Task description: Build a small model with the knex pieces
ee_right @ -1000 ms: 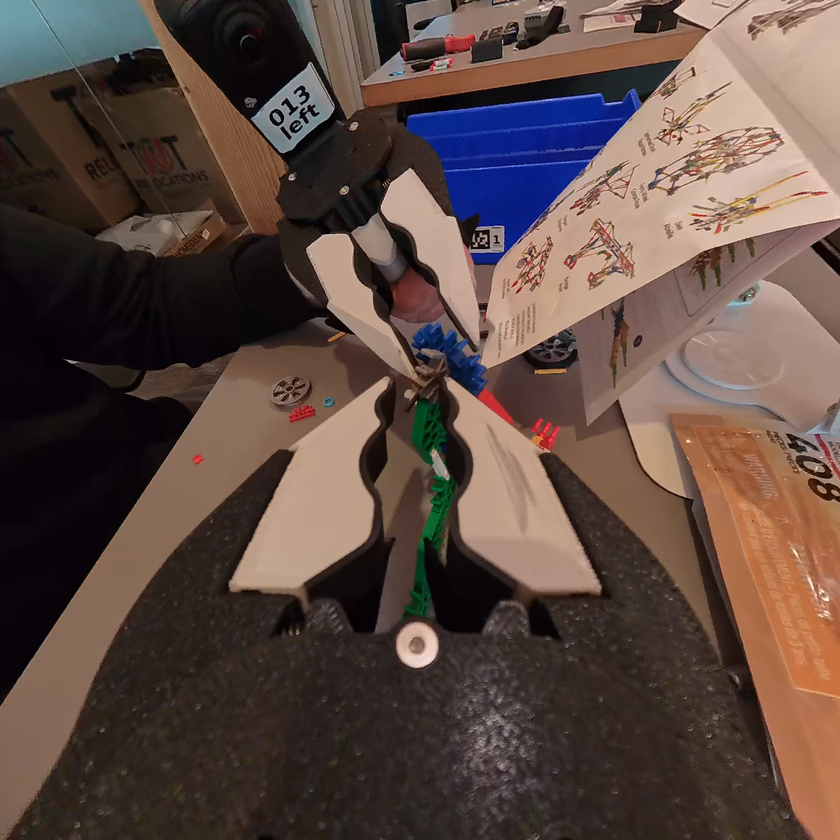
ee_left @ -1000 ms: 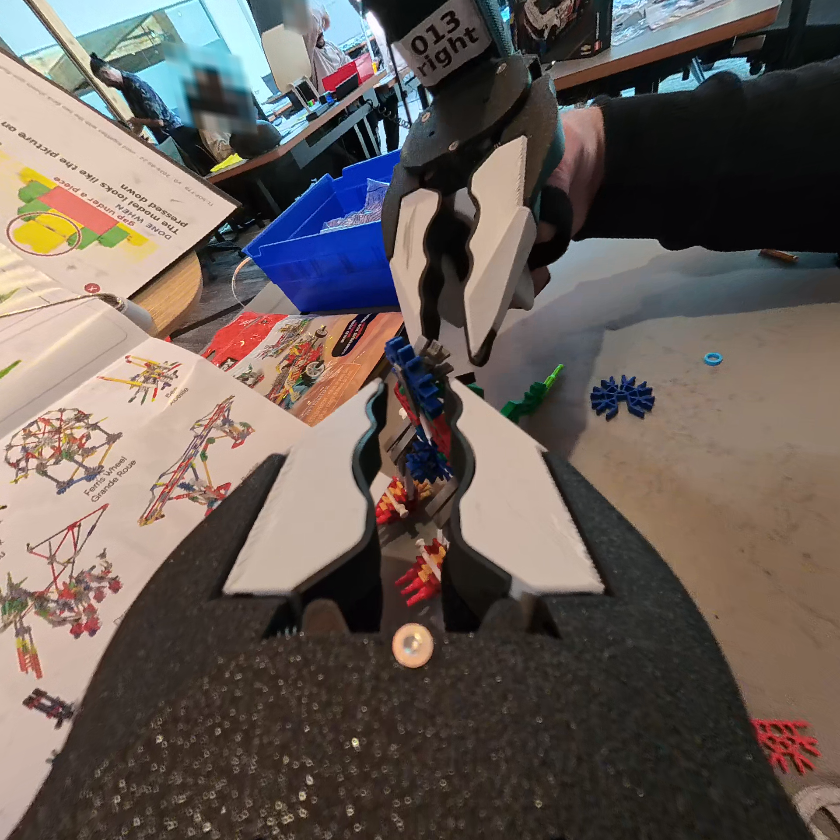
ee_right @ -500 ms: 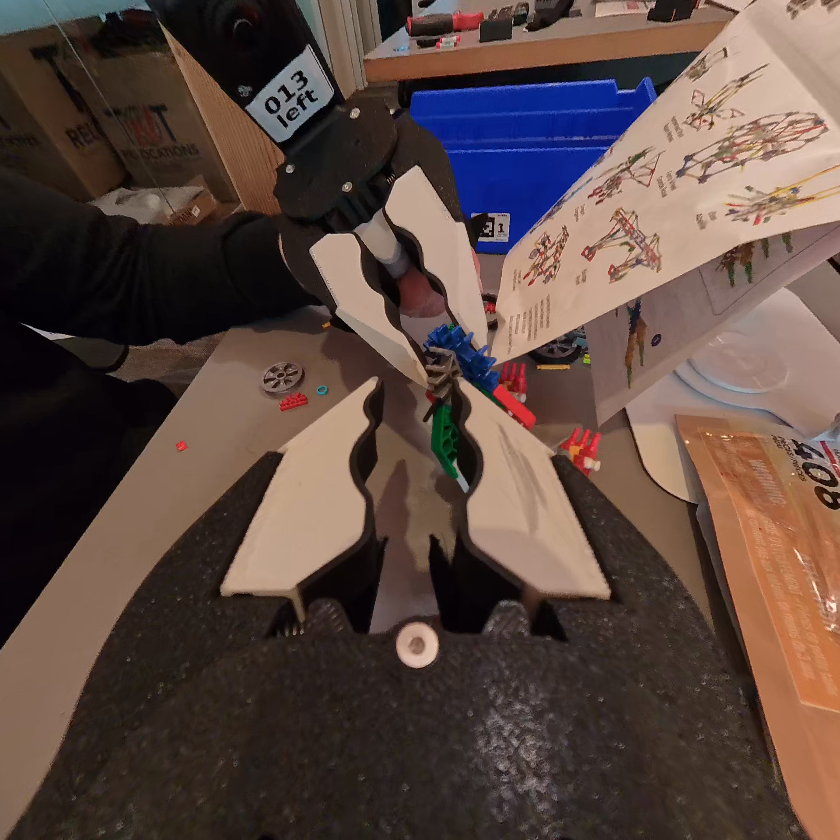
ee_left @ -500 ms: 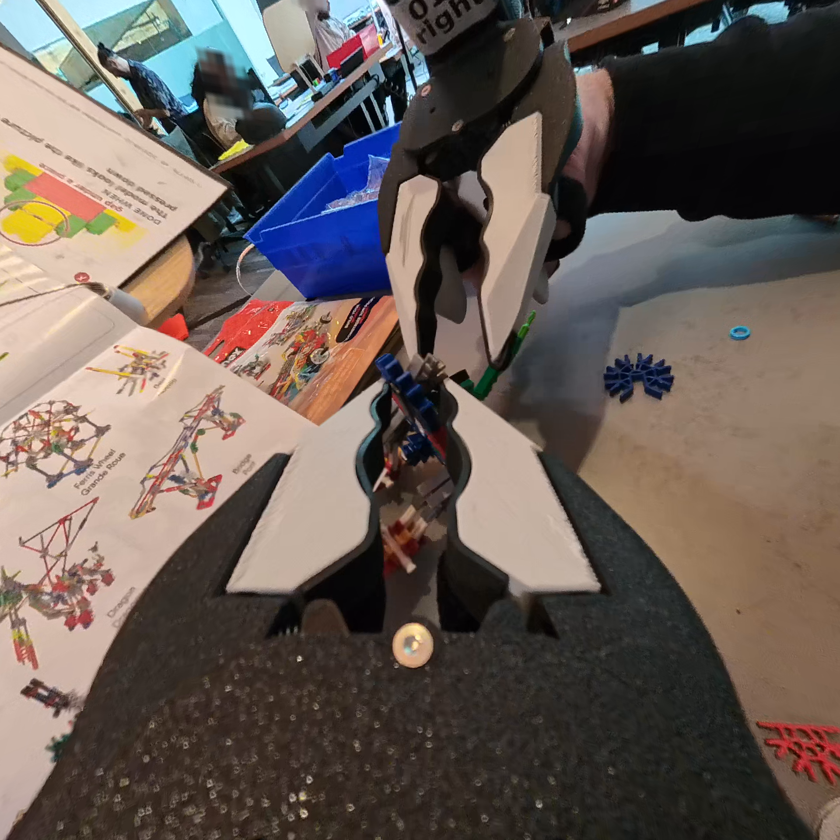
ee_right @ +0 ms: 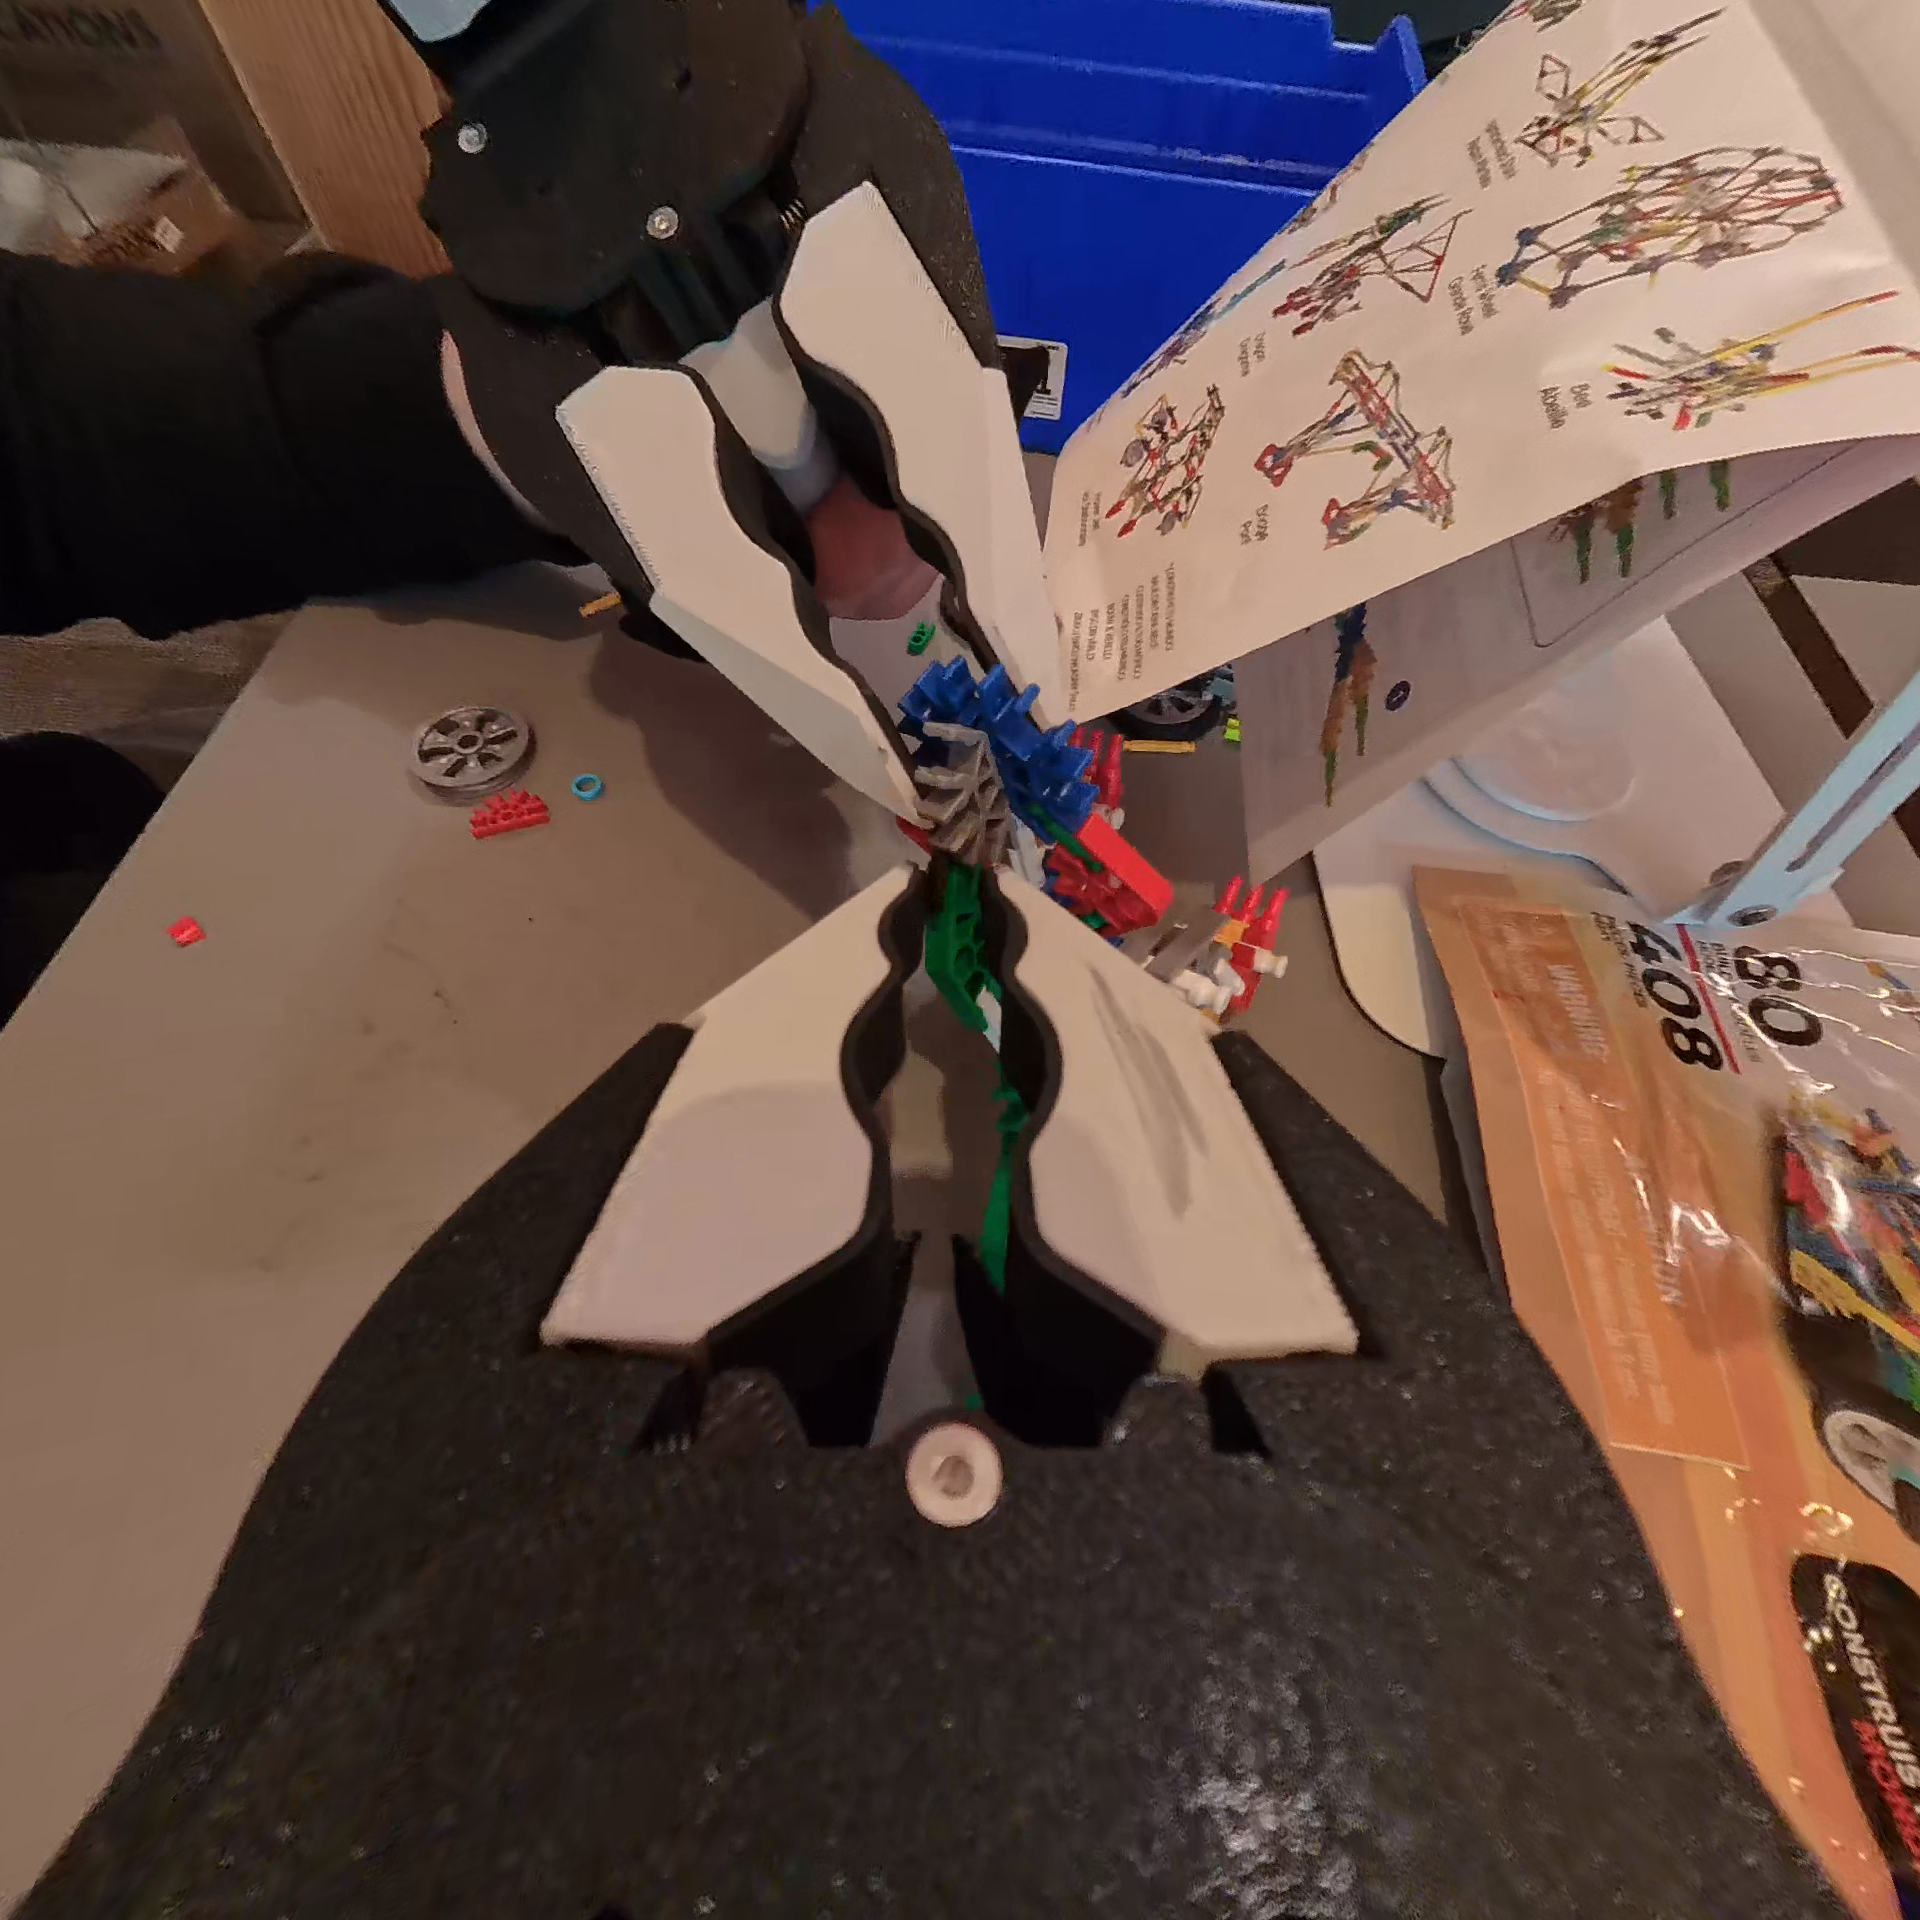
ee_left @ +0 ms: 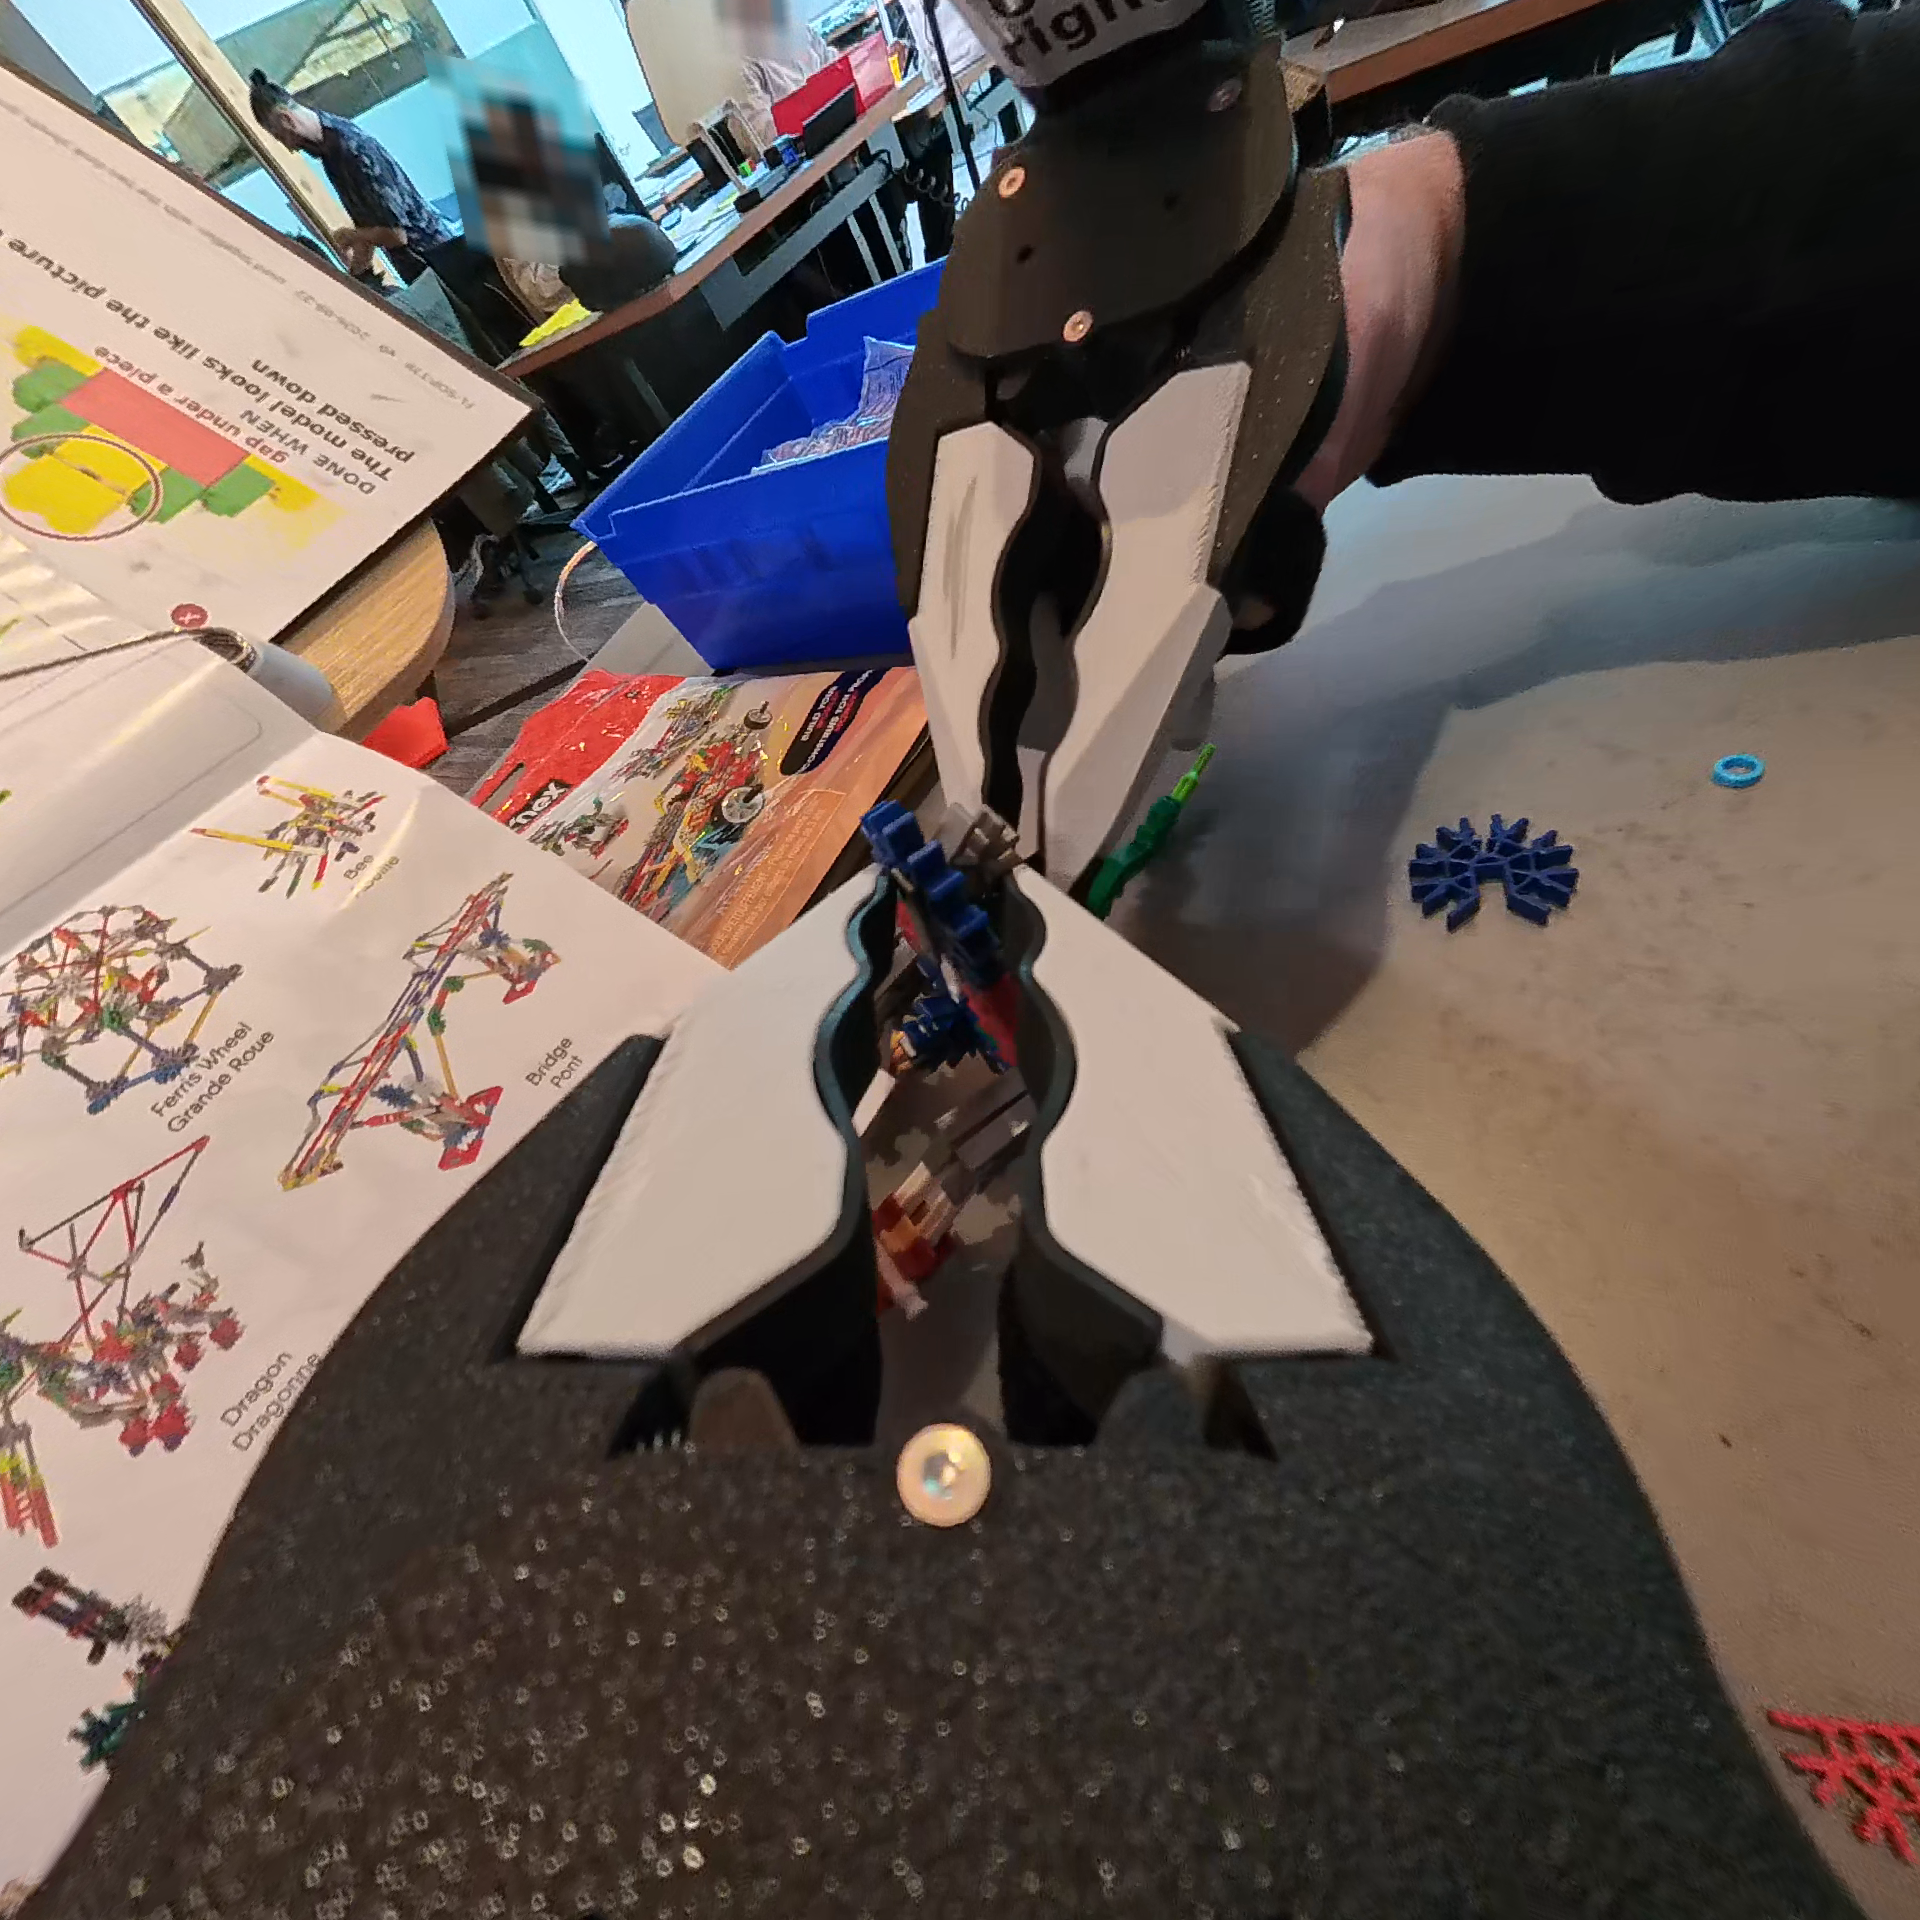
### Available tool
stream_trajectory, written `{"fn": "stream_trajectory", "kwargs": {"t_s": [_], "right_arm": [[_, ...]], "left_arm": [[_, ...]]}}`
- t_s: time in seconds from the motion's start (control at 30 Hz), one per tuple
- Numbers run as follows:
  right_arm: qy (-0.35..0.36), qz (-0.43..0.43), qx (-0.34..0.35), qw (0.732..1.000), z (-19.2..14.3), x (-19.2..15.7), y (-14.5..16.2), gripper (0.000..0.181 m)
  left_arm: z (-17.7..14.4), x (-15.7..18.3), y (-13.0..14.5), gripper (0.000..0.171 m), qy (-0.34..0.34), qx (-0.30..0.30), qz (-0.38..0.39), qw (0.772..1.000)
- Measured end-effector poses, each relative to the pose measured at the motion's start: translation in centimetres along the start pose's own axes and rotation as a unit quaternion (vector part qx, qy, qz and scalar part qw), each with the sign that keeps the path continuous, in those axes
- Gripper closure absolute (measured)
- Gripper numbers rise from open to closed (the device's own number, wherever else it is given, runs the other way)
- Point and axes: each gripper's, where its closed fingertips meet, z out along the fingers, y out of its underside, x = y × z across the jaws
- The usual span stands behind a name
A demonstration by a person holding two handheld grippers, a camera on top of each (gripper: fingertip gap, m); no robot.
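Note:
My left gripper (ee_left: 951, 883) is shut on a small assembly of a blue toothed connector (ee_left: 935, 904) with a grey connector (ee_left: 982, 831) at its top; red and white pieces hang below it between the fingers. My right gripper (ee_right: 956, 883) is shut on a green rod piece (ee_right: 961, 940) whose front end meets the grey connector (ee_right: 961, 795). The two grippers stand tip to tip above the table. The right gripper (ee_left: 1029, 847) comes down from above in the left wrist view, and the left gripper (ee_right: 977, 753) does so in the right wrist view. The blue connector (ee_right: 997, 727) and red pieces (ee_right: 1101, 873) sit behind the joint.
A blue bin (ee_left: 758, 551) stands behind. An instruction sheet (ee_left: 312, 987) and a printed box (ee_left: 727, 790) lie to the left. Blue star connectors (ee_left: 1491, 868), a light blue ring (ee_left: 1737, 770), a red connector (ee_left: 1860, 1777), a grey wheel (ee_right: 471, 750) and a parts bag (ee_right: 1662, 1195) lie around. Less than 4 cm separates the two grippers' tips.
The right gripper's jaws, wider half a second ago, have closed in on the green piece. The two grippers have come closer together, with the green piece's end now at the grey connector.

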Motion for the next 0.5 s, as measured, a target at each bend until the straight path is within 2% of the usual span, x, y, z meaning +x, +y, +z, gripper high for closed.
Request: {"fn": "stream_trajectory", "kwargs": {"t_s": [0.27, 0.5], "right_arm": [[0.002, 0.015, 0.015, 1.000, -0.50, 0.45, -0.46, 0.173], [0.003, 0.017, 0.015, 1.000, -0.48, 0.38, -0.54, 0.173]], "left_arm": [[-0.66, -0.58, -0.40, 0.145, -0.009, 0.007, -0.006, 1.000], [-0.26, -0.49, -0.06, 0.157, -0.018, -0.006, 0.008, 1.000]]}}
